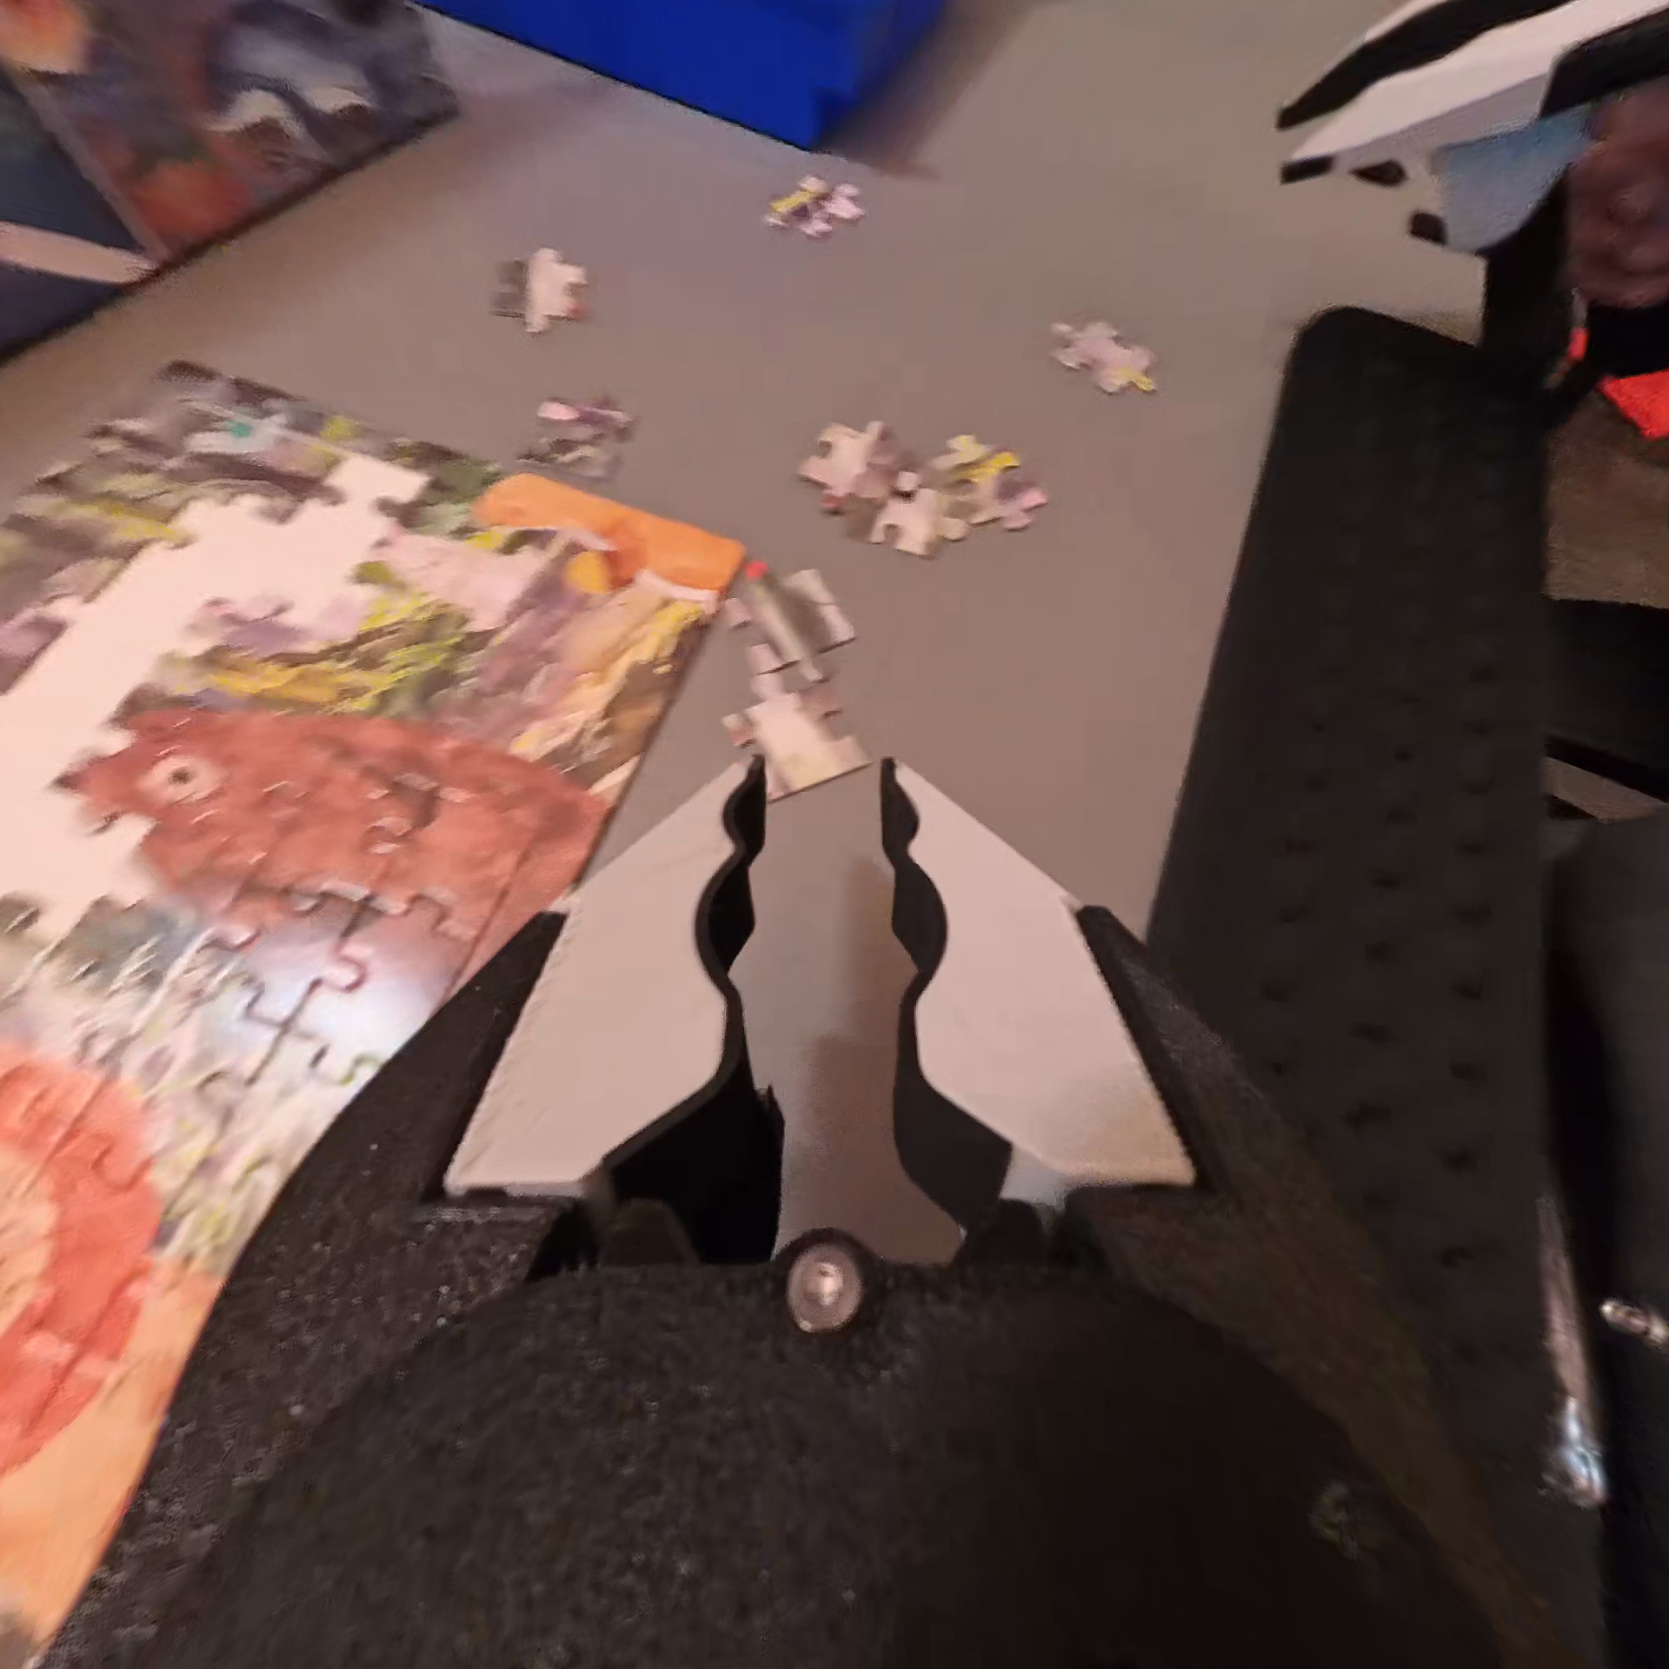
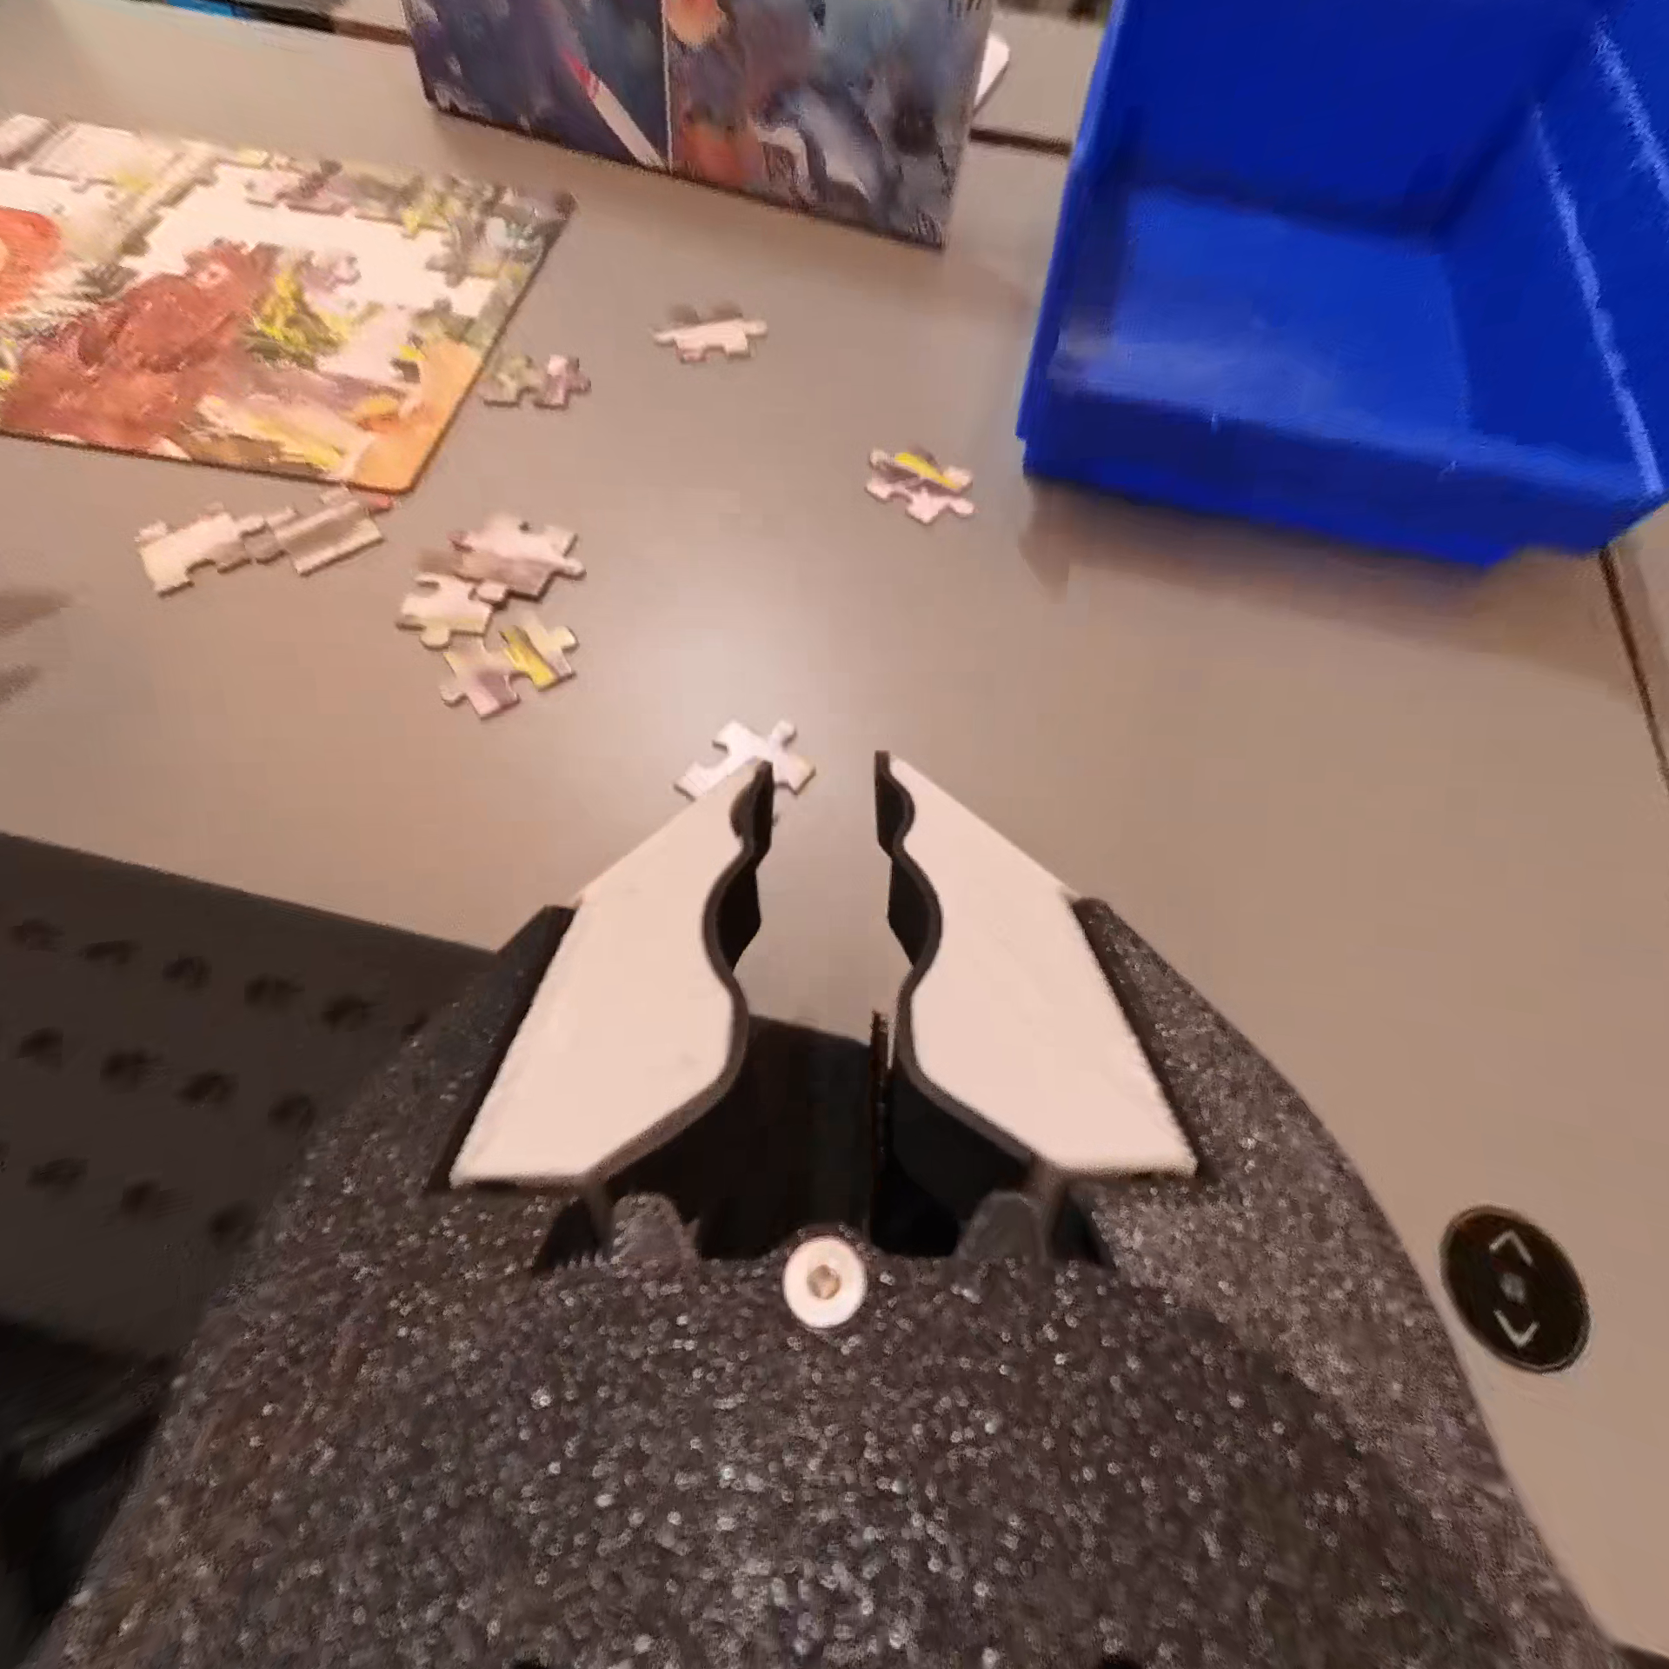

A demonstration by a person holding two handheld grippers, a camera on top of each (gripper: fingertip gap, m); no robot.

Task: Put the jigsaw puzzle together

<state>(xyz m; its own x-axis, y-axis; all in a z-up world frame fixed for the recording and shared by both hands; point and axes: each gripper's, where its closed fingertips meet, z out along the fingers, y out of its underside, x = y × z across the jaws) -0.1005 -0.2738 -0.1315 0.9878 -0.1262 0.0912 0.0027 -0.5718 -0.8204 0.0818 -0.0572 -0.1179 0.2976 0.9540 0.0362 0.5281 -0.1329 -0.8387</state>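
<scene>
In the left wrist view, the left gripper (image 1: 820, 768) hangs over the grey table (image 1: 975, 298) with its jaws apart and nothing between them; its tips sit just at the near end of a short strip of joined grey pieces (image 1: 795, 673), which lies just right of the assembled puzzle's right edge. The partly assembled jigsaw puzzle (image 1: 298, 777) fills the left side, showing a reddish-brown animal, green foliage, an orange corner and white gaps where pieces are missing. Beyond the strip, loose pieces are scattered: a small cluster (image 1: 921, 492) in the middle, single ones farther off (image 1: 1104, 355) (image 1: 542, 289) (image 1: 815, 206). A picture-printed puzzle box (image 1: 208, 117) stands far left, a blue bin (image 1: 722, 54) far centre, and a black perforated mat (image 1: 1355, 722) runs along the right, where part of the other gripper (image 1: 1481, 108) shows, blurred. In the right wrist view, the right gripper (image 2: 822, 768) is likewise spread and holding nothing, its left fingertip (image 2: 757, 786) over the edge of one pale loose piece (image 2: 754, 750) on the table (image 2: 1174, 813). The puzzle (image 2: 244, 307) lies far left, the strip (image 2: 262, 537) near its near corner, the cluster (image 2: 497, 614) just right of that. The box (image 2: 695, 99) stands at the far edge and the blue bin (image 2: 1355, 298) at far right. A round black button (image 2: 1515, 1290) is set into the table at near right.
</scene>
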